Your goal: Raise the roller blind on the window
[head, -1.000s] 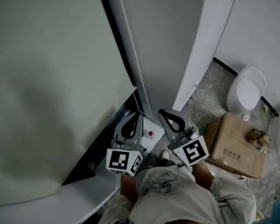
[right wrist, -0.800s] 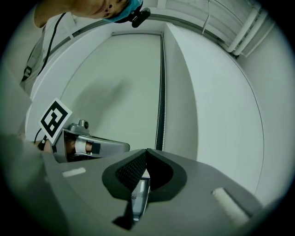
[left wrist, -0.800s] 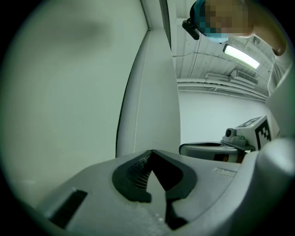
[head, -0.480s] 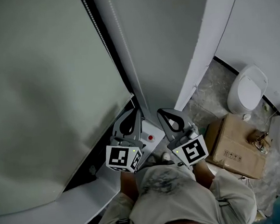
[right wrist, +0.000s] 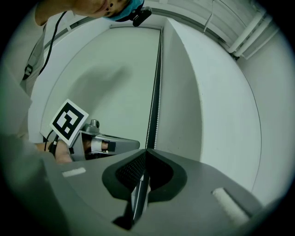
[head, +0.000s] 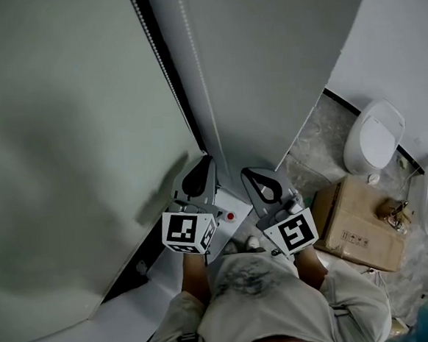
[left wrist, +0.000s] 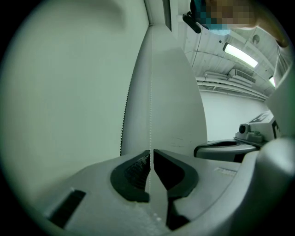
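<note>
The pale roller blind [head: 65,156] fills the left of the head view, its bottom edge slanting just above the sill. Two strands of white bead chain [head: 195,65] run down beside it along the dark window frame. My left gripper [head: 204,163] is shut on one strand, and the chain [left wrist: 150,92] runs straight up out of its closed pads [left wrist: 138,173]. My right gripper [head: 248,174] sits just to the right and a little lower. It is shut on the bead chain [right wrist: 155,101], which rises from its tips [right wrist: 146,154]. The blind [right wrist: 106,78] hangs behind.
The white windowsill [head: 136,305] runs below the blind, with a small red button [head: 231,217] beside the grippers. On the marbled floor at the right stand a cardboard box [head: 358,221] and a white toilet [head: 373,135]. A white wall panel rises behind the chain.
My left gripper has risen a little along the chain toward the blind's corner. The right gripper has stayed almost where it was. The head view has shifted slightly.
</note>
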### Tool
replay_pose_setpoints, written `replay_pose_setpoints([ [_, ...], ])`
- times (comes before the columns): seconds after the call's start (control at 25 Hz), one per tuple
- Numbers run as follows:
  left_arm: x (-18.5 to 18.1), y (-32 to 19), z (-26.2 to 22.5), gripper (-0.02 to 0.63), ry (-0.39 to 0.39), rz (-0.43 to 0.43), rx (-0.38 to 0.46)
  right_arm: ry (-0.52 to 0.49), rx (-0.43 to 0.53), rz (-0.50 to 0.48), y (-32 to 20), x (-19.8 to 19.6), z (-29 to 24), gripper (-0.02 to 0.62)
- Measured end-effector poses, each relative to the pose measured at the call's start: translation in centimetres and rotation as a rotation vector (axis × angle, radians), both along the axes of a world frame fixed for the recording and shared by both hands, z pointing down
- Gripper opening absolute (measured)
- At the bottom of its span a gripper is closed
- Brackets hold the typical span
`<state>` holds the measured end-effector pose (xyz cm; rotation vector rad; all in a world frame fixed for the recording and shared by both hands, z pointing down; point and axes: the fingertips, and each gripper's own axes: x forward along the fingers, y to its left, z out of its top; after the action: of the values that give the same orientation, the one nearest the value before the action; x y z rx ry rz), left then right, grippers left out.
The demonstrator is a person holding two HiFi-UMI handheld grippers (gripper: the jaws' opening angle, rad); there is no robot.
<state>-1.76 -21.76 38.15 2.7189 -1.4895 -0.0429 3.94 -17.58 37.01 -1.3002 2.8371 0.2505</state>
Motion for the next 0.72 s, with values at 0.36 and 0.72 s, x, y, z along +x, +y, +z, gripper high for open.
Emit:
replay_pose_setpoints([
  [0.36,0.8,-1.9,0.0,0.075,-0.010,0.067,0.006,0.011,-0.024,0.032,-0.9,-0.5,0.6,0.008],
  [0.72,2.0,-3.5,0.0,0.094,-0.006,0.094,0.009,0.037,-0.021,0.051,-1.3,-0.3,0.9,0.008],
])
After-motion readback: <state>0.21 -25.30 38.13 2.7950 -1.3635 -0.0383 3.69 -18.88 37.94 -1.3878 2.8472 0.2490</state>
